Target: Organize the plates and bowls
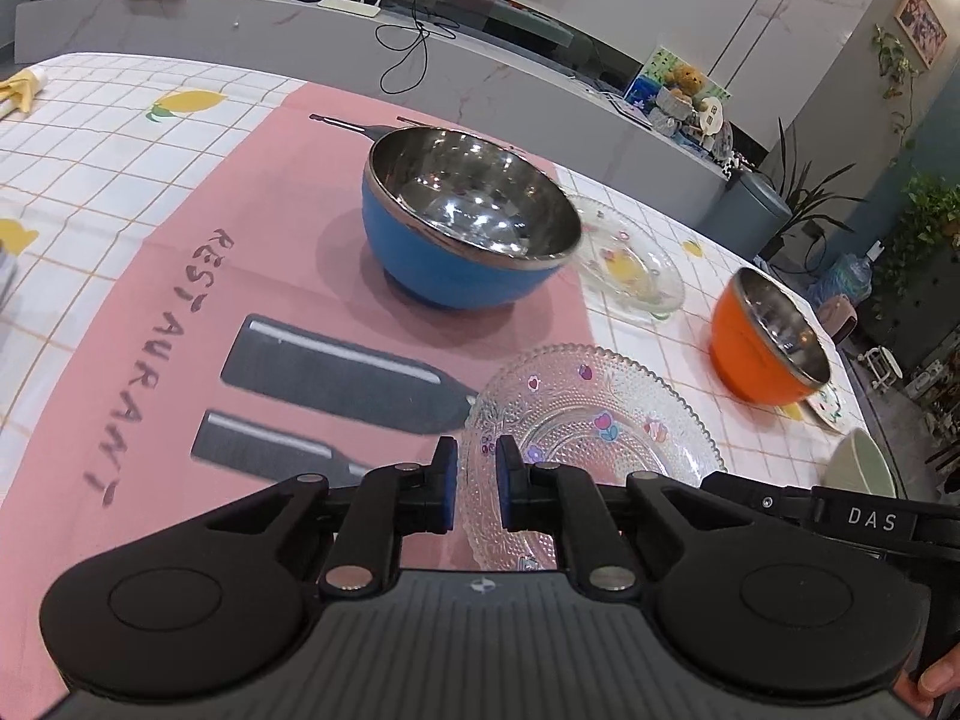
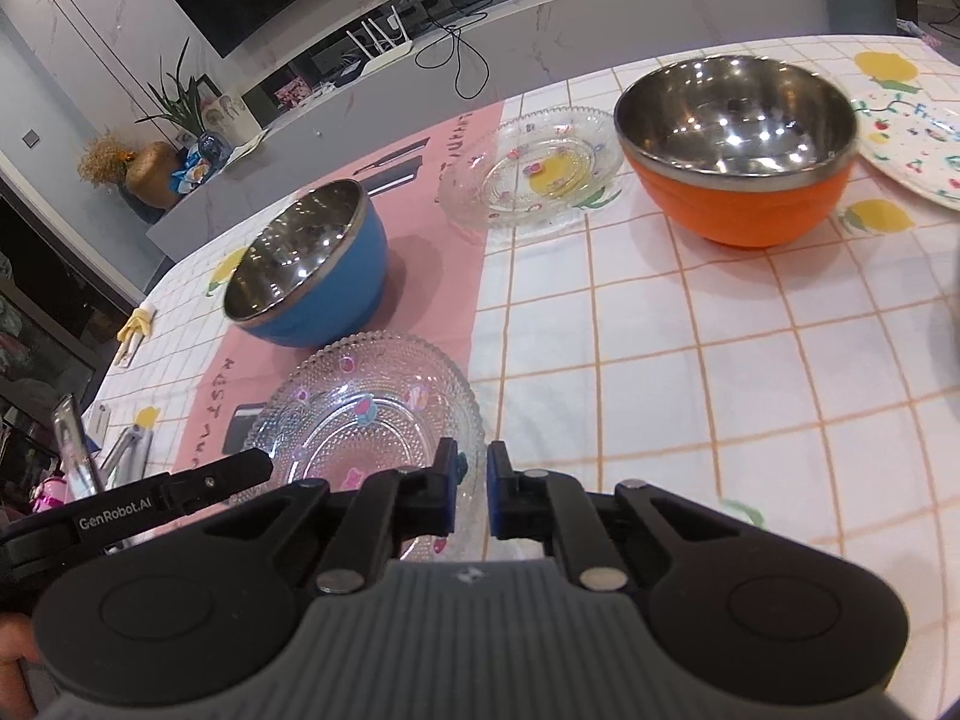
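- Left wrist view: left tool (image 1: 477, 462) was closed down narrow on the near-left rim of the glass plate (image 1: 591, 420); rim glass showed between the blue pads.
- Plate body lay fwd and to the right of that tool, resting at the edge of the pink mat (image 1: 180, 312) on the desk (image 1: 90, 180).
- Blue bowl (image 1: 462, 228) sat well fwd on the mat, upright and apart from the plate. Second glass plate (image 1: 630, 264) lay just right of the bowl; orange bowl (image 1: 768, 342) stood farther right.
- Right tool's arm crossed the lower right of this view.
- Right wrist view: right tool (image 2: 471, 468) was pinched narrow on the same plate's (image 2: 372, 414) near-right rim; plate body lay fwd and to the left of it.
- Blue bowl (image 2: 312, 276) stood just beyond the plate, to the left; orange bowl (image 2: 738, 150) stood well apart, fwd-right, with the second glass plate (image 2: 534, 168) between the two bowls.
- Judgement: both tools gripped one plate at opposite near-rim pts, approx equally close. The next move likely depends on a level lift toward the second glass plate, fwd of both tools.
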Action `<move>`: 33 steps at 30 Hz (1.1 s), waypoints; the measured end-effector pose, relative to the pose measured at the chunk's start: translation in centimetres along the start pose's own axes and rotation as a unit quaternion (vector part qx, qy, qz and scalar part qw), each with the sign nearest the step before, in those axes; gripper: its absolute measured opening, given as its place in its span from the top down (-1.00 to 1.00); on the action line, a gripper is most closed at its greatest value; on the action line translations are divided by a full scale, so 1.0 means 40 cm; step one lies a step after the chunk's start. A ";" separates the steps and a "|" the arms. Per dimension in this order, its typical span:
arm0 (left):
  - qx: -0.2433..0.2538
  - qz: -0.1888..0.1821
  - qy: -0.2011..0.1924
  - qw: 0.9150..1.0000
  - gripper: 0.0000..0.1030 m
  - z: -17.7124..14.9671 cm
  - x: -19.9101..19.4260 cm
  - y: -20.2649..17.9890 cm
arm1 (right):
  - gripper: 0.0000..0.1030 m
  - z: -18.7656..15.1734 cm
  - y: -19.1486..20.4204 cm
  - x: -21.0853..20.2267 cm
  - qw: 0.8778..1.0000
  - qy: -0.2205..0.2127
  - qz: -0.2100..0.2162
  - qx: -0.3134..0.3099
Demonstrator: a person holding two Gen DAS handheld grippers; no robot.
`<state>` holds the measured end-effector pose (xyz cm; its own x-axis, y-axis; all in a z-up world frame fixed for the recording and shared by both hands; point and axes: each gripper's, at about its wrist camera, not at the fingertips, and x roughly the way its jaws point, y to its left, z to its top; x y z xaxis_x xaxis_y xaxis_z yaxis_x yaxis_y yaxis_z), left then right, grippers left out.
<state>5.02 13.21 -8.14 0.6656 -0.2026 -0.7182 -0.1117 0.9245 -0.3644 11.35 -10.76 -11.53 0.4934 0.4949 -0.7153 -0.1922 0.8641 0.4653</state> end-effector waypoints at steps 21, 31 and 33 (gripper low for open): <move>-0.007 0.017 0.036 0.999 0.74 -0.106 0.005 -0.021 | 0.85 -0.112 -0.051 -0.010 0.999 0.036 -0.009 0.024; 0.000 0.020 0.045 0.999 0.70 -0.107 0.012 -0.022 | 0.85 -0.113 -0.050 -0.006 0.999 0.040 -0.011 0.020; 0.007 0.024 0.047 0.999 0.69 -0.107 0.014 -0.029 | 0.77 -0.113 -0.047 -0.005 0.999 0.042 -0.009 0.018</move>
<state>2.37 10.66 -10.64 0.5877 -0.1876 -0.7871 -0.1308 0.9379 -0.3212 7.78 -12.07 -14.60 0.4239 0.4869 -0.7637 -0.1528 0.8695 0.4696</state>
